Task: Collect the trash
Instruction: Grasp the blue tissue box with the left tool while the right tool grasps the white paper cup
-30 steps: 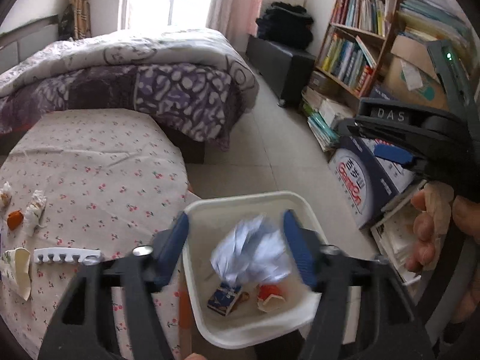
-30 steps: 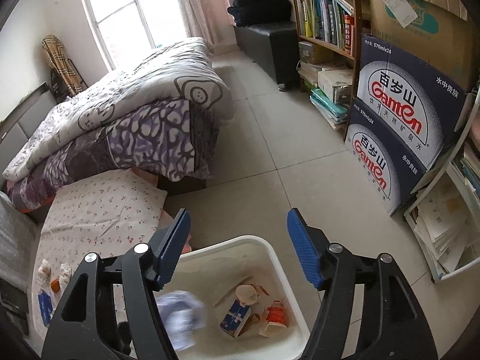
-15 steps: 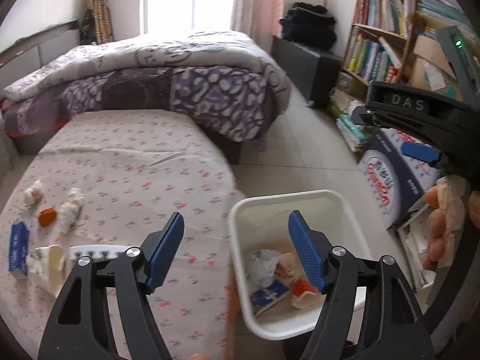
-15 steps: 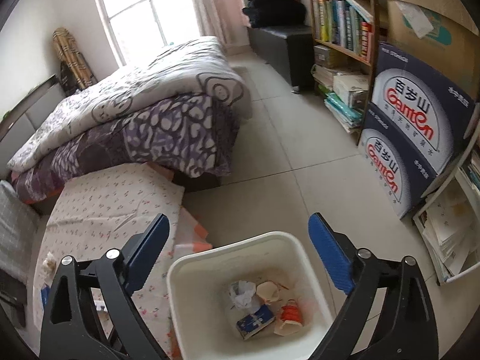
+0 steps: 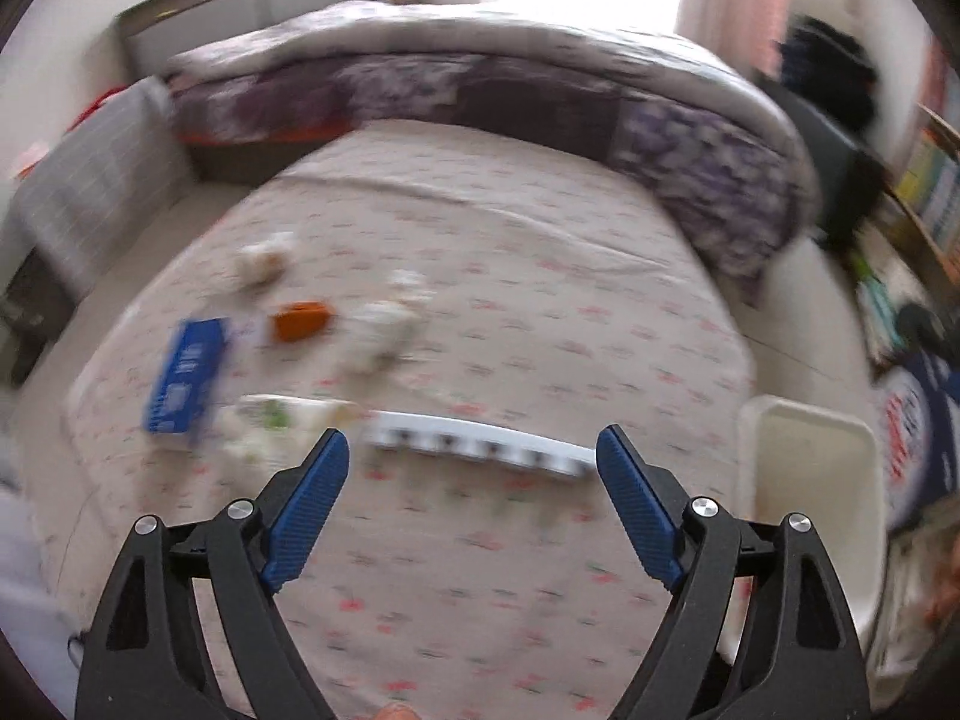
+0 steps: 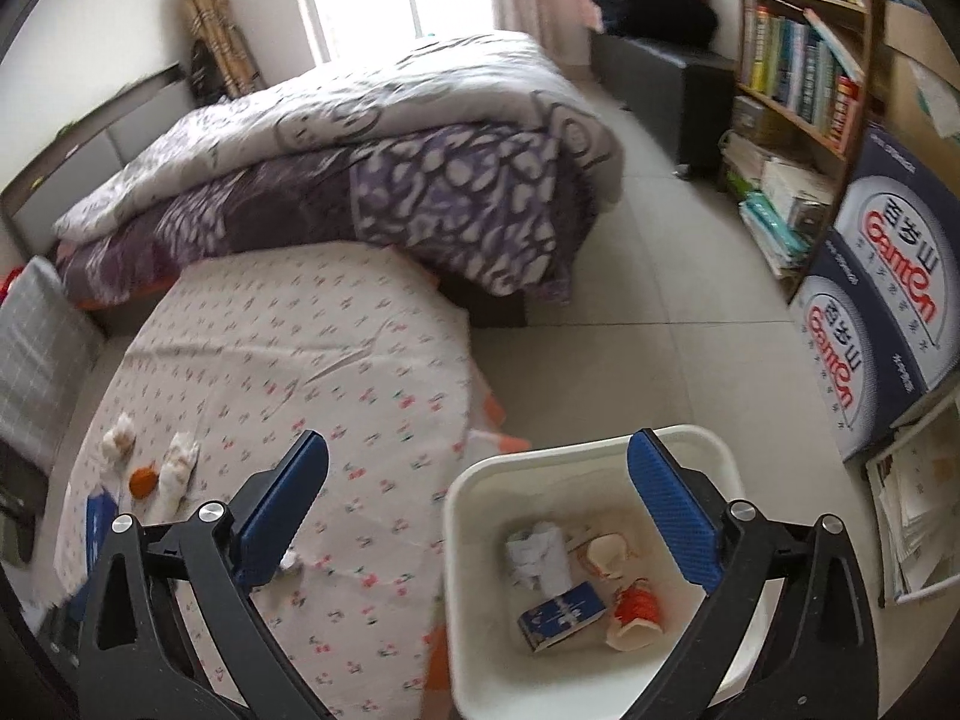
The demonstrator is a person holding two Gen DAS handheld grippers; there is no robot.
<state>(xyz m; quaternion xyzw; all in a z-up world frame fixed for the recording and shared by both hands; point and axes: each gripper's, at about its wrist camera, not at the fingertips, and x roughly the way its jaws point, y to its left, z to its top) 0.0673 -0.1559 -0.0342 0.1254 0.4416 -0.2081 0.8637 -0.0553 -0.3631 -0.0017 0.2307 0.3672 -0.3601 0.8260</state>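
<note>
Bedroom things are all around us: a bed with a purple blanket, a shelf of books, and a low flowery cloth with trash on it. We hold two tongs. Our left gripper is spread wide and holds nothing. It points at the cloth. Our right gripper is spread wide and empty too. It hangs above the white bin on the floor, just beside the cloth.

In the bin we see a crumpled paper, a small blue box and an orange scrap. More trash waits on the cloth: a blue packet, an orange bit, some white tissue lumps and a pale wrapper. A long white strip lies just past our left tongs. The left picture is blurry, so we cannot tell what some bits are.

We think the step now is to pick the next piece with the left tongs. To do it well, we should choose one piece and come down with a finger on each side. Soft tissue squashes, so we should pinch its middle. The flat packet may slip, so we should grab it by an edge. Then we lift it high enough to clear the bin's rim.
</note>
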